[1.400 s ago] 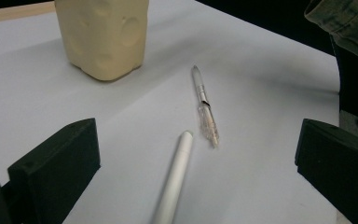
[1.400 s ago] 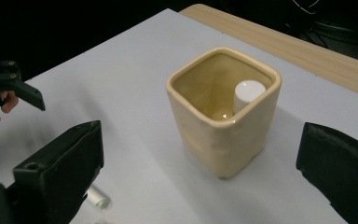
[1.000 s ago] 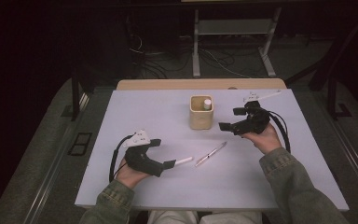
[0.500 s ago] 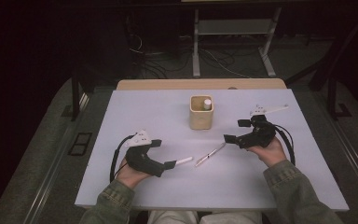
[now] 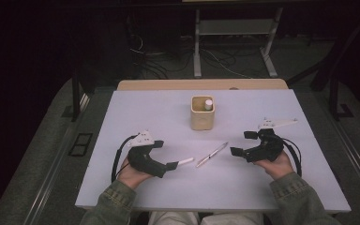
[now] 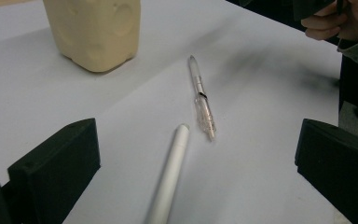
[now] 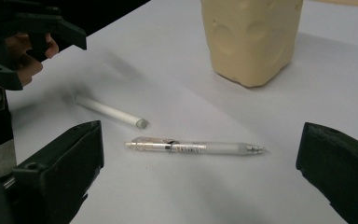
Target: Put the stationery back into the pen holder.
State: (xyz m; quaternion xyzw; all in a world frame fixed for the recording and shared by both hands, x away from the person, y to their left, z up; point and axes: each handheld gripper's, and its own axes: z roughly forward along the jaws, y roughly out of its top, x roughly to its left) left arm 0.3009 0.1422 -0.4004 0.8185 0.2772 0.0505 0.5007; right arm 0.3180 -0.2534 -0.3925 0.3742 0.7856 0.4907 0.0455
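A clear pen (image 5: 212, 154) lies on the white table (image 5: 281, 187), in front of a cream cup (image 5: 202, 117) that holds a white stick (image 5: 208, 104). A second white stick (image 5: 185, 161) lies just left of the pen. My left gripper (image 5: 165, 154) rests on the table, open, and this stick (image 6: 170, 172) runs between its jaws, touching neither. My right gripper (image 5: 243, 143) is open to the right of the pen. In the right gripper view the pen (image 7: 196, 148) lies crosswise ahead of the spread jaws. The cup (image 7: 251, 37) stands beyond it.
The clear pen (image 6: 201, 98) and the cup (image 6: 93, 32) lie ahead in the left gripper view, with the right hand (image 6: 326, 23) at the top right. The left gripper (image 7: 23, 28) appears at the top left of the right gripper view. A wooden strip (image 5: 201, 84) borders the table's far edge.
My right gripper has moved from beside the cup back toward the person and down, now level with the clear pen. The left gripper and both items on the table have stayed put.
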